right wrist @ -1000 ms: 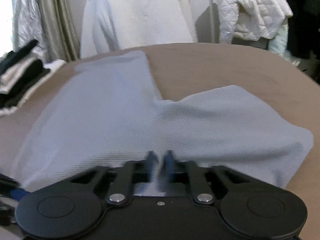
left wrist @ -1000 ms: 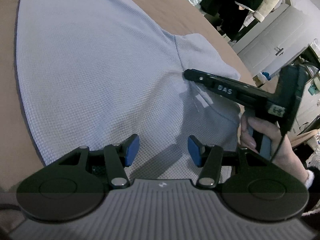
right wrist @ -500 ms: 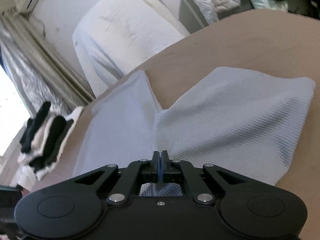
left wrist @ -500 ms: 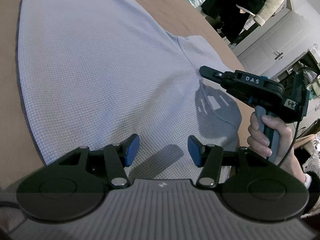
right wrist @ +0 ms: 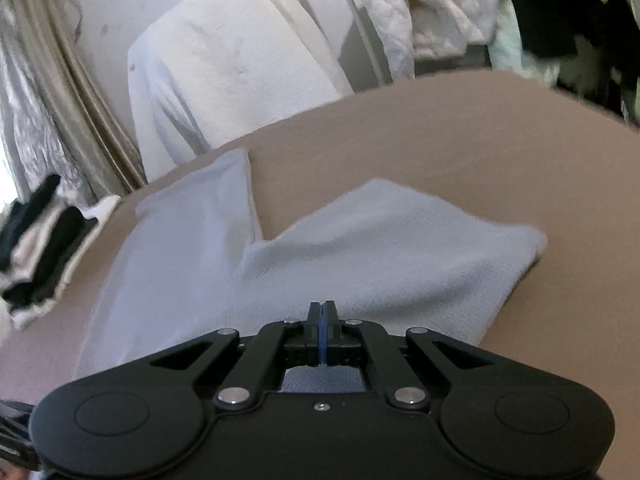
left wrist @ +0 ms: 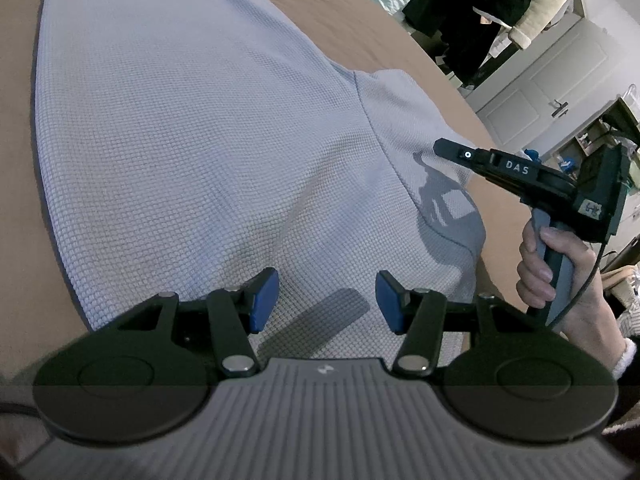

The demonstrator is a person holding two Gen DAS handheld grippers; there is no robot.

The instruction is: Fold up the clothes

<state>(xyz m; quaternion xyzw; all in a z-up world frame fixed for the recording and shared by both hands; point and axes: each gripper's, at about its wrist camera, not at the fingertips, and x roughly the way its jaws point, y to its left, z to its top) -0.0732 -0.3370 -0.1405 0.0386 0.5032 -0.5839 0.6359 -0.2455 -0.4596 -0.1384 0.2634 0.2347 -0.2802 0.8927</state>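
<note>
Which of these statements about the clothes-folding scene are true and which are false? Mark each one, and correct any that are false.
1. The left gripper has its blue pads standing apart. True.
2. The right gripper has its jaws wide open. False: its jaws are closed together.
3. The light blue garment lies on a brown surface. True.
4. A red towel lies on the garment. False: none is there.
5. A hand holds the right gripper by its handle. True.
</note>
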